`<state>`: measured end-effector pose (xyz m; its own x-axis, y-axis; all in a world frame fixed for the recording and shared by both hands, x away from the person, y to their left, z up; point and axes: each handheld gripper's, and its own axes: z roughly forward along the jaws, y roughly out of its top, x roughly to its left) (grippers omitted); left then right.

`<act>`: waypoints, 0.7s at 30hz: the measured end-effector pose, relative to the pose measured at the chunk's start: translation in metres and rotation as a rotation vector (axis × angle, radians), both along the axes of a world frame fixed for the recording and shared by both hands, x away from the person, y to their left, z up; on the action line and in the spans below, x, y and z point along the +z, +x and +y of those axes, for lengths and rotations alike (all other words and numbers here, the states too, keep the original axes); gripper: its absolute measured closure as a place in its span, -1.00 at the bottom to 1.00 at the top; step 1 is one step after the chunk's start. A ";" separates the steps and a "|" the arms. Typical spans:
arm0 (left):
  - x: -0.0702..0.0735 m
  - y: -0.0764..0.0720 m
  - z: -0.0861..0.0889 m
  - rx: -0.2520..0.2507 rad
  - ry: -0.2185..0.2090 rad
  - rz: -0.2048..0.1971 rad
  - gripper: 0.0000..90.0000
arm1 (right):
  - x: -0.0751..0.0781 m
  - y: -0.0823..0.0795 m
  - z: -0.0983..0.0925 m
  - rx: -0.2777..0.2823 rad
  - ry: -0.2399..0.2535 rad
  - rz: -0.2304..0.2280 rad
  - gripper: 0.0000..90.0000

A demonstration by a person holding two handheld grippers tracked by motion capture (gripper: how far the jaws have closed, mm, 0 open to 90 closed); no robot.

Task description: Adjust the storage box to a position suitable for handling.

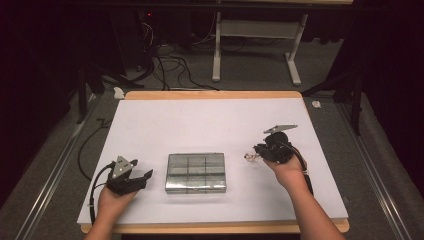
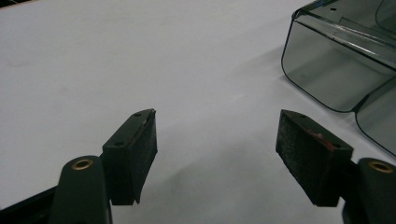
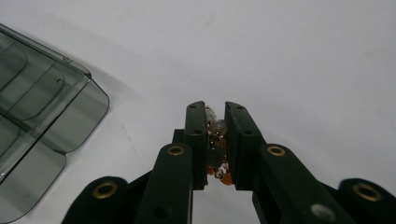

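Though pinched in right tool (image 3: 215, 140) | beaded piece (image 3: 215, 140) half hidden, unidentifiable

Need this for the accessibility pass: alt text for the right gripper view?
The right gripper has its two black jaws shut on a small beaded trinket with clear and orange beads on metal links, held above a white table. A smoky transparent compartment box sits at the left edge.
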<state>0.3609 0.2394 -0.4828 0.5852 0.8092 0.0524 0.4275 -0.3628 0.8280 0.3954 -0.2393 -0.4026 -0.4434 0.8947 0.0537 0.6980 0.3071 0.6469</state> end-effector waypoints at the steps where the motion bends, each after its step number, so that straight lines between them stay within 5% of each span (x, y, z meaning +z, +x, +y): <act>1: 0.000 0.000 0.000 0.000 0.000 0.000 -0.34 | 0.002 0.000 0.000 0.001 0.004 0.004 0.80; 21: 0.000 0.000 -0.001 -0.001 0.008 0.000 -0.34 | 0.040 -0.034 -0.014 0.016 -0.021 0.017 0.80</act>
